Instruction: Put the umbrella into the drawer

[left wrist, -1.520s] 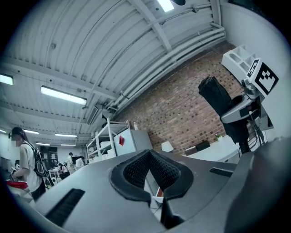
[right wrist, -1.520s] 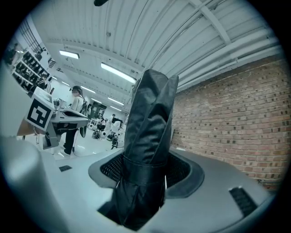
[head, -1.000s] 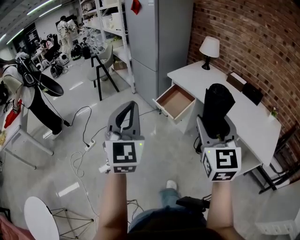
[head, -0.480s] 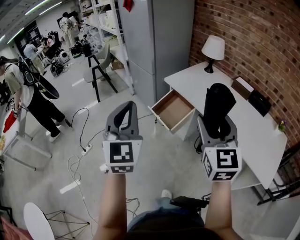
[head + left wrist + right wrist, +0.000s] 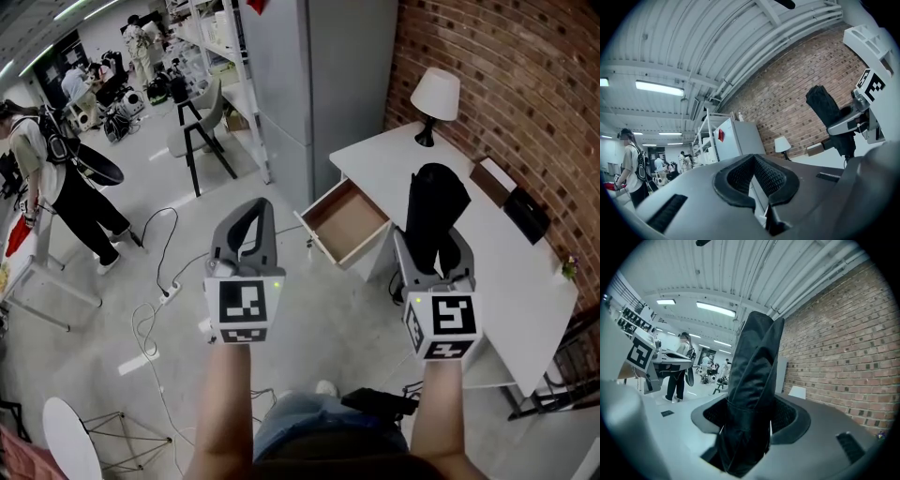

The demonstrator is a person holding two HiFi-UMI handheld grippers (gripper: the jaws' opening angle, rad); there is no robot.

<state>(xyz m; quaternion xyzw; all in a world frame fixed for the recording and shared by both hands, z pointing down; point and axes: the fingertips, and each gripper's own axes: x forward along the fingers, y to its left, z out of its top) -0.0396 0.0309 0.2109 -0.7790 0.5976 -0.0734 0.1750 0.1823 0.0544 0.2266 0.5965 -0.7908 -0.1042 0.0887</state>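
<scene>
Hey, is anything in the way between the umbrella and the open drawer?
Nothing visible. The right gripper holds the umbrella, the drawer stands open and bare inside, and the left gripper is off to one side.

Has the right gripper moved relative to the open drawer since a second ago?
Yes. The right gripper, shut on the umbrella, has advanced along the desk toward the lamp; the open drawer now lies closer alongside it.

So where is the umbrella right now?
In the head view the umbrella stands upright in the right gripper, by the white desk, right of the open drawer.
</scene>
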